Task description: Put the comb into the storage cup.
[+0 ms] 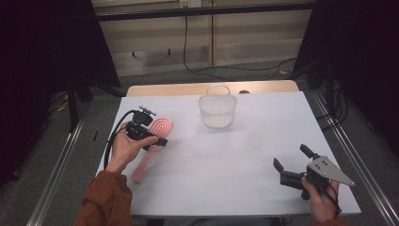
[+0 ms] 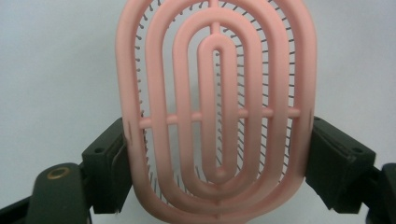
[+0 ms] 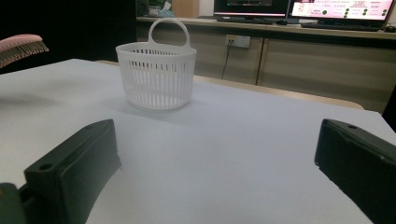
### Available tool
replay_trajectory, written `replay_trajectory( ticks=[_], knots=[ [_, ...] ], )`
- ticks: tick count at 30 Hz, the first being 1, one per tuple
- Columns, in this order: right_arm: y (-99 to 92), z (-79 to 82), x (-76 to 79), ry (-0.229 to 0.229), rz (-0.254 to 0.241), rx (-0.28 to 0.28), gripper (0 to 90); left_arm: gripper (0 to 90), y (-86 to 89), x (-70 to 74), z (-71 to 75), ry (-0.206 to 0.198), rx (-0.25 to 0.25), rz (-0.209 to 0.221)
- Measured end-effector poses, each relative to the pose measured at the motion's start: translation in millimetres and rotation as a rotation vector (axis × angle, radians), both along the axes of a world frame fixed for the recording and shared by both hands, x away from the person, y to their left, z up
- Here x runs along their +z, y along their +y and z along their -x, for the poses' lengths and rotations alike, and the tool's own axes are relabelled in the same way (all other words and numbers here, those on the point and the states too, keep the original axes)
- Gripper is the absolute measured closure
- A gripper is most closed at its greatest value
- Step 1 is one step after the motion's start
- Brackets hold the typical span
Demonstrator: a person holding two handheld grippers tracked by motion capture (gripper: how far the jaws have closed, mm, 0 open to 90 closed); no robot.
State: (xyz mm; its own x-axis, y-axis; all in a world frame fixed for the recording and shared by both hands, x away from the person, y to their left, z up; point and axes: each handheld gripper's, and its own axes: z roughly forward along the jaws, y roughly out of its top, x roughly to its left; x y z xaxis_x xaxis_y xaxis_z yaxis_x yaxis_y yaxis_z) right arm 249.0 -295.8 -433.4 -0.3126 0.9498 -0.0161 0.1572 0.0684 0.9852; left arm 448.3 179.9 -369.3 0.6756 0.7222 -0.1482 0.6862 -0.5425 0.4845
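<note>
Rust sleeve – blk grippers, grey plate.

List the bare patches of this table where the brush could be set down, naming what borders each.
Widest: between white basket, pink hairbrush in the left gripper and right gripper. Also right of the basket to the table edge. Crowded only at the left edge.
</note>
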Motion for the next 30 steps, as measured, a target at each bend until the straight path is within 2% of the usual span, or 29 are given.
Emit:
replay_trajectory(
  ticks=[6, 7, 8, 10, 15, 17, 18, 24, 30],
  knots=[
    [-0.1, 0.1, 0.0, 0.000, 0.001, -0.001, 0.0, 19.9, 1.0, 6.5, 2.1, -0.026, -0.006, 0.016],
    [0.0, 0.3, 0.1, 0.001, 0.000, -0.002, 0.0, 19.9, 0.8, 7.0, 3.0, -0.034, 0.011, 0.033],
    [-0.1, 0.2, 0.1, -0.001, 0.001, -0.002, 0.0, 19.9, 2.5, 9.1, 2.7, -0.035, -0.007, 0.028],
    [-0.2, 0.2, 0.1, 0.000, 0.000, -0.003, 0.0, 19.9, 3.1, 11.5, 4.1, -0.050, 0.003, 0.047],
    [0.0, 0.3, 0.1, 0.000, 0.000, -0.003, 0.0, 19.9, 5.5, 17.3, 5.8, -0.060, 0.005, 0.067],
    [0.0, 0.4, 0.2, -0.001, -0.001, -0.004, 0.0, 19.9, 6.0, 18.9, 6.0, -0.060, -0.006, 0.056],
    [-0.1, 0.5, 0.2, 0.000, -0.001, -0.003, 0.0, 19.9, 5.8, 19.6, 6.8, -0.062, 0.007, 0.063],
    [-0.1, 0.3, 0.1, 0.000, -0.001, -0.005, 0.0, 19.9, 6.5, 24.9, 8.4, -0.071, 0.004, 0.073],
    [-0.1, 0.5, 0.2, -0.001, -0.001, -0.005, 0.0, 20.0, 8.5, 31.7, 10.6, -0.113, 0.022, 0.115]
  ],
)
